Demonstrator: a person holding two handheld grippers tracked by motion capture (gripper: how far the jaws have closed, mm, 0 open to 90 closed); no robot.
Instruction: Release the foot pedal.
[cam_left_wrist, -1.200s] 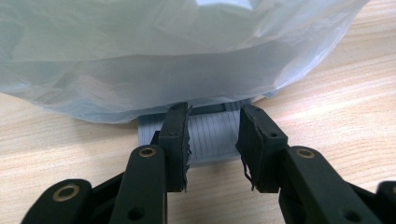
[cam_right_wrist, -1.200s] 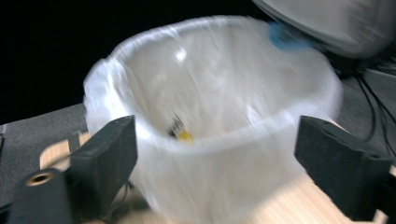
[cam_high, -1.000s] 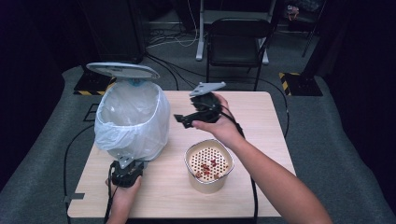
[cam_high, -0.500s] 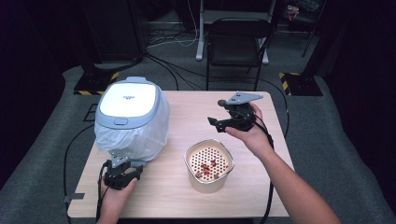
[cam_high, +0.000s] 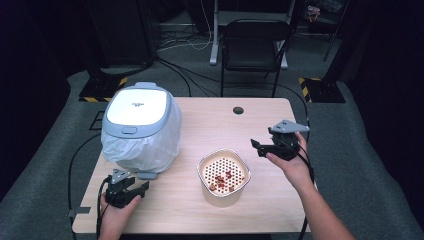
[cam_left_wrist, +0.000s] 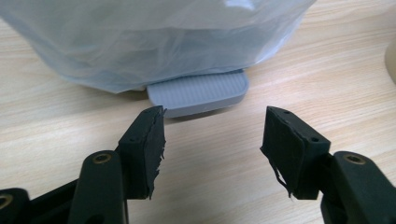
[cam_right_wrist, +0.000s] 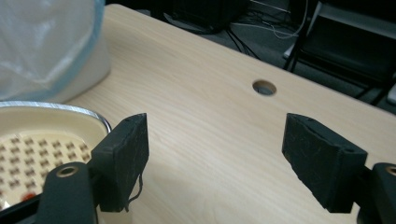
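A small pedal bin (cam_high: 140, 125) lined with a clear plastic bag (cam_left_wrist: 154, 42) stands at the table's left, its grey-white lid (cam_high: 136, 107) closed. Its grey foot pedal (cam_left_wrist: 198, 91) sticks out toward my left gripper (cam_high: 131, 190), which rests open just in front of it, jaws empty (cam_left_wrist: 210, 140). A cream strainer bowl (cam_high: 224, 176) holding a few red bits sits in the middle front. My right gripper (cam_high: 260, 146) hovers open to the right of the bowl, with nothing between its jaws (cam_right_wrist: 217, 158).
A round cable hole (cam_high: 238, 110) is in the table (cam_high: 215, 125) near its far edge. A black folding chair (cam_high: 252, 50) and cables stand on the floor beyond. The bowl's rim (cam_right_wrist: 56, 109) lies left of the right jaws.
The bin's lid has come down from open to closed. My right gripper has drawn back from the bin to the right side of the table, past the bowl. The left gripper barely moved.
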